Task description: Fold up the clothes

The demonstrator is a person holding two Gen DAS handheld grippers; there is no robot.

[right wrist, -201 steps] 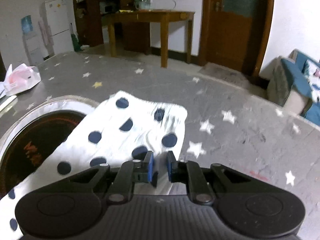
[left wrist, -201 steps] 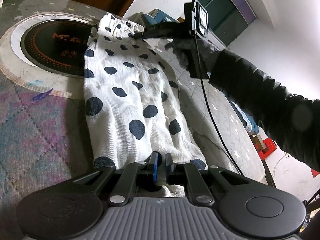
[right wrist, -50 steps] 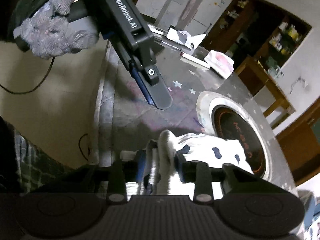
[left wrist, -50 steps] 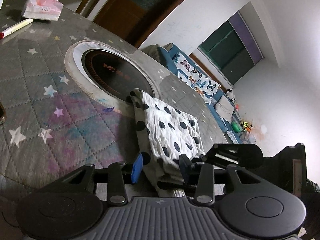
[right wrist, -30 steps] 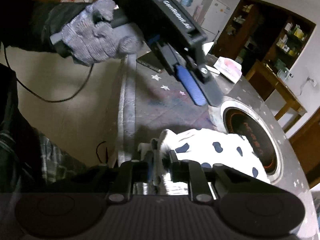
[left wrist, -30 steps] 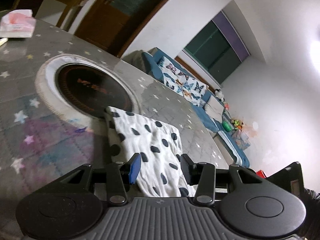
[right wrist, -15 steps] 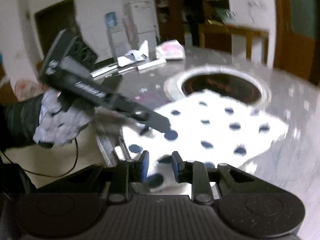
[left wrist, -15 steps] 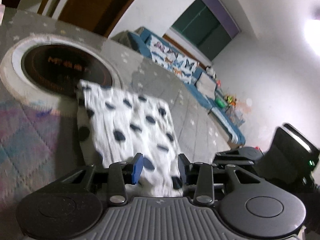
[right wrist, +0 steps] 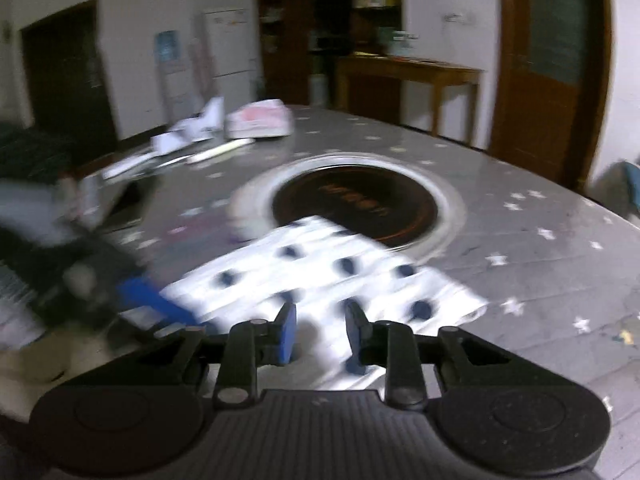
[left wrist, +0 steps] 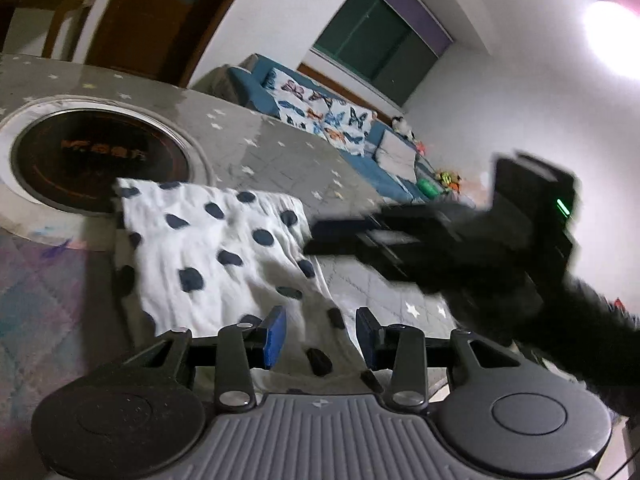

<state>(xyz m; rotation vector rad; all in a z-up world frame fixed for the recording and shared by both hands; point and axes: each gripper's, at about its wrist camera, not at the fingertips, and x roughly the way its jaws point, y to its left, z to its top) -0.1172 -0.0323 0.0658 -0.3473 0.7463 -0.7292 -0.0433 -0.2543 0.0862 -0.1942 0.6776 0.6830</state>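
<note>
The white cloth with dark dots [left wrist: 224,252] lies folded flat on the grey star-patterned table [left wrist: 288,160], its far corner overlapping the rim of the round black cooktop [left wrist: 96,160] set into the tabletop.

The left gripper [left wrist: 320,334] hangs over the near edge of the cloth with its blue-padded jaws apart; the fabric shows in the gap, but the pads do not press on it. The right gripper [right wrist: 320,330] likewise stands with its jaws parted over the cloth's near edge. Its jaws have just been opening, and nothing is pinched between them.

The left wrist view alone shows a blue sofa [left wrist: 320,120] with butterfly-print cushions along the far right wall, a green window above it, and the right gripper as a dark blur beside the cloth's right edge, a small green light on its body. The right wrist view alone shows the other side of the room: a wooden side table [right wrist: 412,76], a brown door [right wrist: 548,56], dark shelves, a white fridge [right wrist: 228,48], and papers and a pink packet [right wrist: 260,120] at the far left of the table. There the left gripper is only a smear of black and blue at the left.

Orange lettering runs across the cooktop, but it is too blurred to read in either view.
</note>
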